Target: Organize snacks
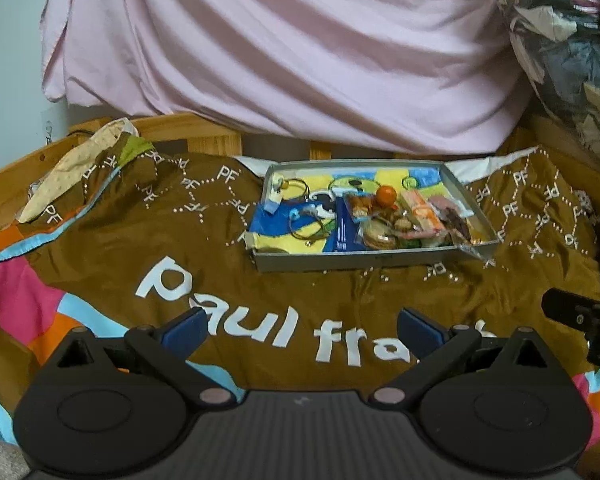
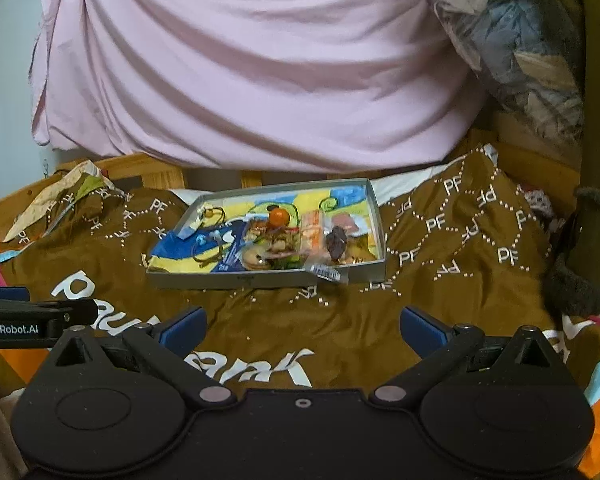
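Snacks [image 1: 404,220]: wrapped packets and an orange ball, heaped in right half of shallow tray [image 1: 364,262] on brown bedspread [image 1: 220,248]; none lay outside; hair ties occupied left half. Left gripper [image 1: 300,328], right gripper [image 2: 302,328]: jaws spread, empty, near tray. Stage: gathered, unsorted or finished, undeterminable

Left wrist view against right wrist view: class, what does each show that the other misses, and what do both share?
Only the left wrist view shows the printed word "paul" whole on the brown blanket. Only the right wrist view shows the "GenRobot.AI" label and a grey sock at the right edge. Both share the tray of snacks, an orange ball, the pink sheet, and open, empty tongs.
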{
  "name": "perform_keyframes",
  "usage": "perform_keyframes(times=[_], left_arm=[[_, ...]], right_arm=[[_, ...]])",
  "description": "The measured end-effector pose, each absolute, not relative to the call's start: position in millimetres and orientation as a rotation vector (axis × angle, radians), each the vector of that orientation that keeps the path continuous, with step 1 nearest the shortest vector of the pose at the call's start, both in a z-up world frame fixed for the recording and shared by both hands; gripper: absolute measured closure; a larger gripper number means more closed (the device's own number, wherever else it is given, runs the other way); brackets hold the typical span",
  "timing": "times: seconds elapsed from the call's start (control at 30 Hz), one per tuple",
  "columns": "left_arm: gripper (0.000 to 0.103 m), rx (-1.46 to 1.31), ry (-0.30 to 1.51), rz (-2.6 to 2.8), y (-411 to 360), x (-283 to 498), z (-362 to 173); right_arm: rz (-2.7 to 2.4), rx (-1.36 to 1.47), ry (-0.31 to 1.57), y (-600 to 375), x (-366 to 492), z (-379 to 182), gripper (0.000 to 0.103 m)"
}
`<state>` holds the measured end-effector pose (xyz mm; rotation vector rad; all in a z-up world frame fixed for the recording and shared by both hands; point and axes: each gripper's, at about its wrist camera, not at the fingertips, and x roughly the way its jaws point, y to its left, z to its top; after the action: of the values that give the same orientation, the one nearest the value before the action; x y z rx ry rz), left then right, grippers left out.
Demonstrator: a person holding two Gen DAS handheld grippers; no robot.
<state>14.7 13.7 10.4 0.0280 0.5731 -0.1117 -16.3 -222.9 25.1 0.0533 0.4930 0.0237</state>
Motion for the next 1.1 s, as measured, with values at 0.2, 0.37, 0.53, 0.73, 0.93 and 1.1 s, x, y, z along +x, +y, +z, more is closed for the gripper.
perform_keyframes(times=[0.2,0.37,0.53,0.73,0.93,1.1], left_arm=[[0.0,0.038,0.582,-0.113,11.8,14.2,8.1],[0.0,0.044,0.583,-0.11,11.4,14.5,7.4],[0.0,0.047,0.58,-0.105,11.5,14.6,7.0],[0.0,0.046,0.576,-0.102,12.5,14.4,7.1],[0.0,0.048,0.574,-0.101,13.0,14.4,7.0],[0.0,0.05,0.573,-0.1,12.5,14.3,7.2]], right_arm=[[0.004,0.073,0.515,-226.2,-12.9,21.9,0.001],[0.007,0.068,0.519,-225.6,-12.3,21.5,0.001],[0.007,0.066,0.521,-225.1,-12.2,21.8,0.001],[0.008,0.064,0.522,-224.9,-11.9,21.4,0.001],[0.01,0.06,0.527,-225.0,-11.4,20.7,0.001],[0.009,0.06,0.526,-224.6,-11.5,20.7,0.001]])
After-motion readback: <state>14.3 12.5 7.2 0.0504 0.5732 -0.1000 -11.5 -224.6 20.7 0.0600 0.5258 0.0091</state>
